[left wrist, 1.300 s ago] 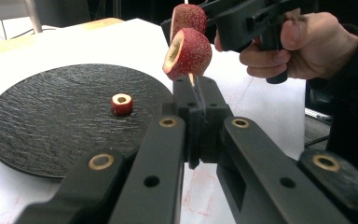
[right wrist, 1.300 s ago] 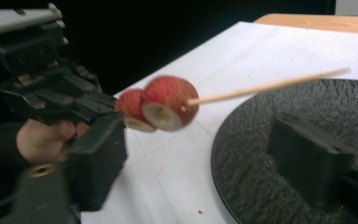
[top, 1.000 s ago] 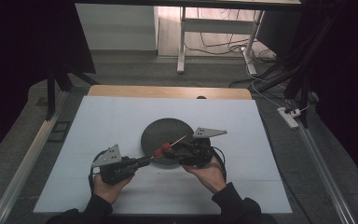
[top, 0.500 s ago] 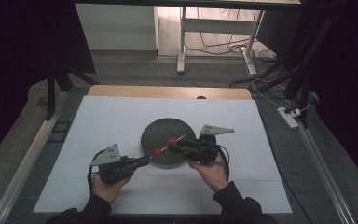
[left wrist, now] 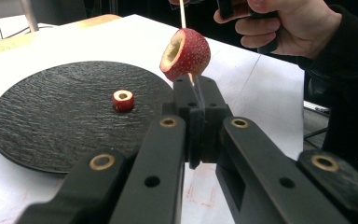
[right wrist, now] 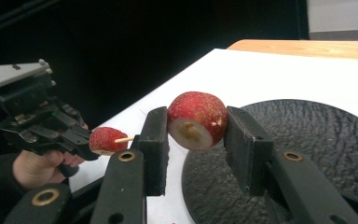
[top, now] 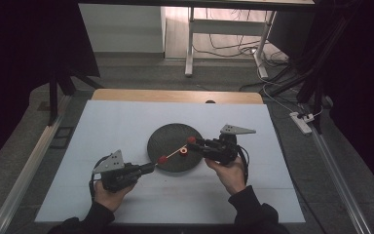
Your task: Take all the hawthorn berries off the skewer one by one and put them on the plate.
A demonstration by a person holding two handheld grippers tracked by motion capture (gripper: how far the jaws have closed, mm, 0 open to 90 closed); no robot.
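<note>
Red, speckled, hollow-cored fruit [right wrist: 197,120] sits pinched in the right claw [right wrist: 193,135].

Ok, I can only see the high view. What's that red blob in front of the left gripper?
Observer: A hollowed red fruit on a thin skewer that the left gripper pinches.
Child: And the right gripper's blob?
Observer: The right gripper clamps a second red fruit, its cored end facing that gripper's camera.
Child: Anything on the plate?
Observer: A small cored fruit piece lies on the black plate, touching neither gripper.
</note>
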